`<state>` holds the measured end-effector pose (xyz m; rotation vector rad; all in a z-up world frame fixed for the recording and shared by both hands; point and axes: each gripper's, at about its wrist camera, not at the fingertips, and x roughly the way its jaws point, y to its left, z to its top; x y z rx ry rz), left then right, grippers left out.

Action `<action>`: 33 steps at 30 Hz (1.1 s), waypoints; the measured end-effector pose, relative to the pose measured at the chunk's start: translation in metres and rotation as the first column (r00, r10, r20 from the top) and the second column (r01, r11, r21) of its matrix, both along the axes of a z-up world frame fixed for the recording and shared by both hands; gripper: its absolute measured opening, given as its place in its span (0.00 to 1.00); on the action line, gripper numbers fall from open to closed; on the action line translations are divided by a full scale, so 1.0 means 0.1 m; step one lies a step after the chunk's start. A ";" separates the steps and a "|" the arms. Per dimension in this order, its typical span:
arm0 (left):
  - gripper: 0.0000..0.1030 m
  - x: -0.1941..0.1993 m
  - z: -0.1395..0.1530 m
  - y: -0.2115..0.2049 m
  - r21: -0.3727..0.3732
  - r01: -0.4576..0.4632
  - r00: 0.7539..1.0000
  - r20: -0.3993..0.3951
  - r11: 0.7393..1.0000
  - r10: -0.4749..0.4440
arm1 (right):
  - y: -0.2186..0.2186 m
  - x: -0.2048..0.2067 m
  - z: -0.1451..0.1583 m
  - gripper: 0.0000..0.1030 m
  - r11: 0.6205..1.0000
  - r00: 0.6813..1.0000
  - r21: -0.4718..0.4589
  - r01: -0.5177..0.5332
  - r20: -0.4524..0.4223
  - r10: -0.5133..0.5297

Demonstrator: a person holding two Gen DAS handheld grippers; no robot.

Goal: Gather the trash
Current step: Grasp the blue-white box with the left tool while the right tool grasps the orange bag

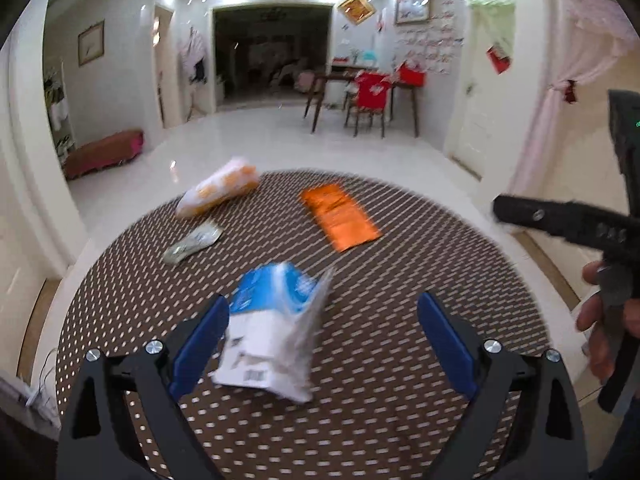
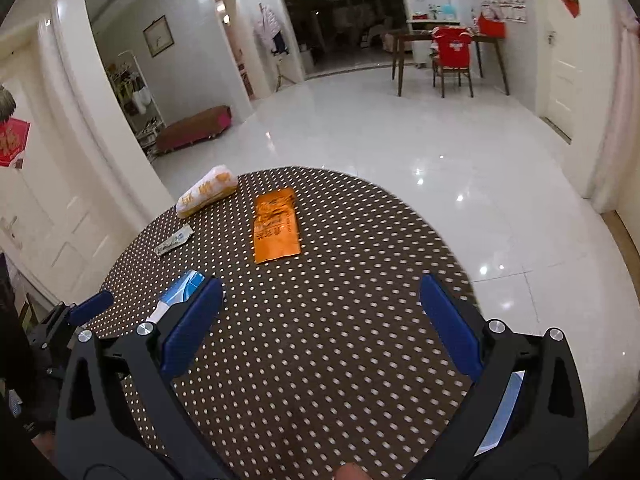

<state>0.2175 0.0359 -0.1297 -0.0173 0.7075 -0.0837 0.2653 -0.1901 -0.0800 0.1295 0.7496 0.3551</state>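
Nothing here can be read for certain. The orange packet [image 2: 277, 227] on the table [image 2: 360, 280] carries dark printed characters, too blurred to make out. The white-and-orange bag [image 2: 208, 191], toward 11 o'clock from it, bears orange characters, also illegible. The blue-and-white wrapper [image 1: 272, 332] shows a barcode and faint print, smeared by motion. The red wall hanging [image 2: 12, 142] has unreadable marks.

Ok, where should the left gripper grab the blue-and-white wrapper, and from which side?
Probably straight ahead: the blue-and-white wrapper already lies between the open left gripper fingers. Close on its raised, crumpled right fold, which stands off the dotted tablecloth; the flatter white end offers less to pinch.
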 end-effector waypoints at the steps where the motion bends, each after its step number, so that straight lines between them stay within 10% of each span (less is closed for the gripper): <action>1: 0.91 0.04 -0.05 0.05 0.005 -0.007 1.000 -0.023 1.000 0.007 | 0.04 0.03 -0.03 0.94 1.000 1.000 -0.003 -0.005 -0.006 0.005; 14: 0.82 0.57 -0.59 0.28 -0.038 0.025 0.975 -0.219 0.999 -0.032 | 0.46 0.61 -0.39 0.94 0.998 0.996 -0.040 -0.038 -0.085 0.035; 21: 0.66 0.74 -0.63 0.25 -0.021 0.099 0.977 -0.188 0.995 -0.101 | 0.86 1.12 -0.66 0.94 0.994 0.988 -0.092 -0.060 -0.146 0.047; 31: 0.66 0.90 -0.64 0.64 -0.163 -0.019 0.988 -0.157 0.986 -0.007 | 1.29 1.54 -0.90 0.94 0.985 0.985 -0.134 -0.105 -0.147 0.085; 33: 0.66 0.90 -0.62 0.67 -0.165 -0.035 0.988 -0.152 0.986 0.010 | 1.35 1.52 -0.89 0.81 0.982 0.984 -0.139 -0.130 -0.136 0.112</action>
